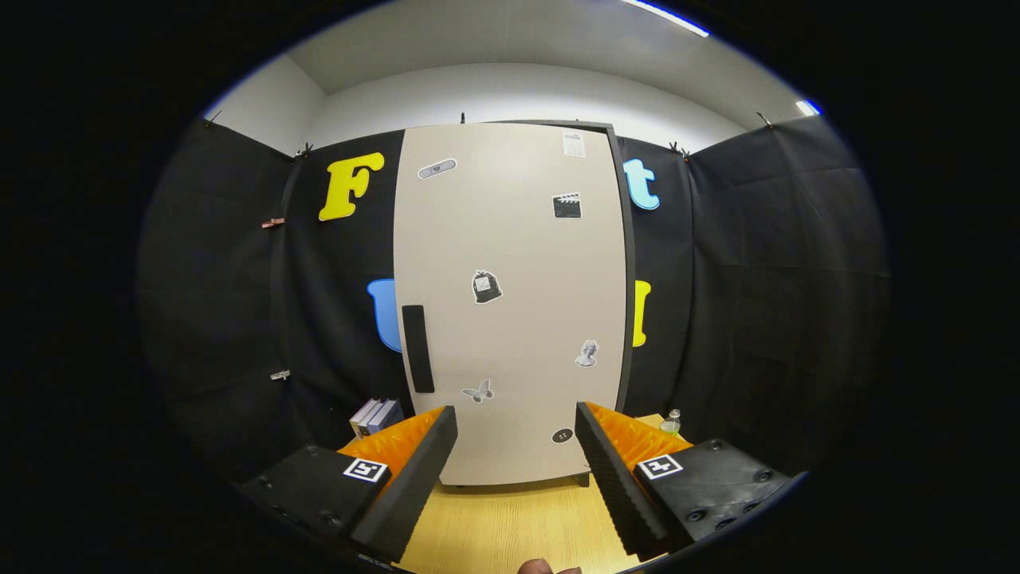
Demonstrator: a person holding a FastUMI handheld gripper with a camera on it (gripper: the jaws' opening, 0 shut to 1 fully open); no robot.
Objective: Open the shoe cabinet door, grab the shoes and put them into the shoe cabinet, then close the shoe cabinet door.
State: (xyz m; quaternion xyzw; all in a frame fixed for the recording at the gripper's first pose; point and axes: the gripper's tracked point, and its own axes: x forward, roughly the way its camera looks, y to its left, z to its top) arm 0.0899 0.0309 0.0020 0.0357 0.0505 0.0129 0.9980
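Observation:
A tall beige shoe cabinet (510, 303) stands on the wooden table straight ahead of my fingers, its door shut. A black vertical handle (417, 348) sits on the door's left side, a little above and beyond my left finger. Several small stickers dot the door. My gripper (516, 422) is open, its black-and-orange fingers spread wide with nothing between them, some way short of the cabinet.
The wooden table (510, 518) runs from the fingers to the cabinet's foot. A few books (376, 415) lie left of the cabinet, behind my left finger. A small bottle (672, 421) stands to its right. Black cloth walls close in on all sides.

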